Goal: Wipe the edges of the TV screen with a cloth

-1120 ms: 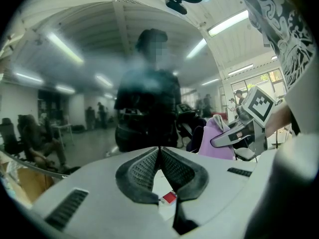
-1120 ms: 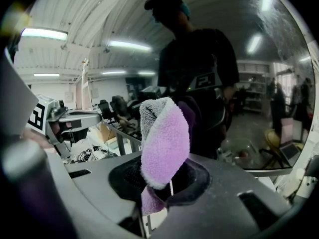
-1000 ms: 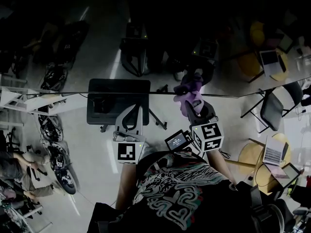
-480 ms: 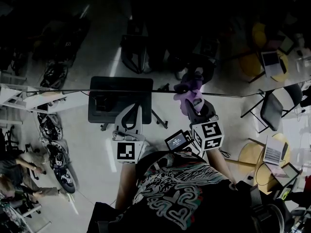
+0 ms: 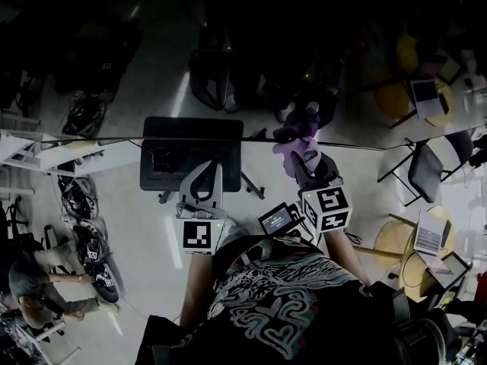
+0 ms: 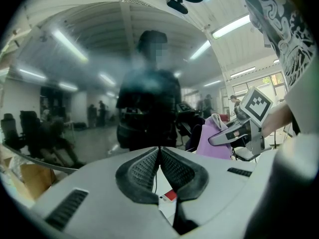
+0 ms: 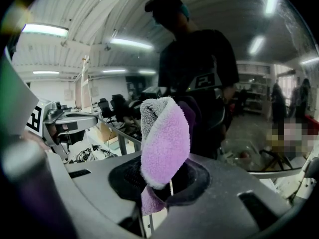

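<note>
The TV screen is a dark glossy surface across the upper head view, and it mirrors the room. Its edge runs as a thin line from left to right. My right gripper is shut on a purple cloth, which rests against that edge. In the right gripper view the cloth stands up out of the shut gripper. My left gripper hovers a little short of the edge, shut and empty. The left gripper view also catches the cloth to its right.
A black cart stands beyond the left gripper. A folding chair and round tables with laptops are at the right. At the lower left a person crouches beside equipment.
The right gripper and cloth have barely shifted along the screen's edge. The left gripper stays put. The person at the lower left has bent lower.
</note>
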`<state>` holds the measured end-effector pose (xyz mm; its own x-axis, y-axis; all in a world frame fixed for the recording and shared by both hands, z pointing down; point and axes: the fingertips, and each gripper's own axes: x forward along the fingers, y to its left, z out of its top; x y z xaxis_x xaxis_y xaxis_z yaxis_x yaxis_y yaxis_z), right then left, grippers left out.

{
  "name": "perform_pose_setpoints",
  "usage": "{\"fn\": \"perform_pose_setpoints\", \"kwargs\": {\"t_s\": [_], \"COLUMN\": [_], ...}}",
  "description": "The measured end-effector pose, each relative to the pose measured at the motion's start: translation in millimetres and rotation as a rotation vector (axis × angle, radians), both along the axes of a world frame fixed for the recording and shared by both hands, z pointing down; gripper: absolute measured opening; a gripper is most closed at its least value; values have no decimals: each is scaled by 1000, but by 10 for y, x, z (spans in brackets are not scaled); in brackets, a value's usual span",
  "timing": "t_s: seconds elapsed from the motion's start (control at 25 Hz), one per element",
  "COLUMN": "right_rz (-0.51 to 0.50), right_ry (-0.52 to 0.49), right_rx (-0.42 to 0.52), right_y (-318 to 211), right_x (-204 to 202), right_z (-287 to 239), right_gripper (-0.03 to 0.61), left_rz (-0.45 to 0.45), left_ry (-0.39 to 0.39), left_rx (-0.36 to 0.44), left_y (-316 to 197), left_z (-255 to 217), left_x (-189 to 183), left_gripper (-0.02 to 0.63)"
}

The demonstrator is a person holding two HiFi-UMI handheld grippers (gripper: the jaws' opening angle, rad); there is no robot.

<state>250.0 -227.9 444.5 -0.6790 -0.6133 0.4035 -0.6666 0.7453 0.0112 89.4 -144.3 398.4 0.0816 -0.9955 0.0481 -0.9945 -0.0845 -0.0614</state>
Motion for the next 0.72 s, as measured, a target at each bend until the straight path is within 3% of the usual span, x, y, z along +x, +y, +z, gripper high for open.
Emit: {"fn": "perform_pose_setpoints", "kwargs": {"t_s": [0.72], "right_rz": [-2], "right_ry": [14], "right_rx": [8], "right_y": [85], "right_x": [-218], "right_z": [4], "right_gripper": [97], "left_rz": [-11], "left_ry": [16], "left_rx": [0], "left_y": [181], "left_z": [57], "left_x": [-267], "left_gripper": [23]}}
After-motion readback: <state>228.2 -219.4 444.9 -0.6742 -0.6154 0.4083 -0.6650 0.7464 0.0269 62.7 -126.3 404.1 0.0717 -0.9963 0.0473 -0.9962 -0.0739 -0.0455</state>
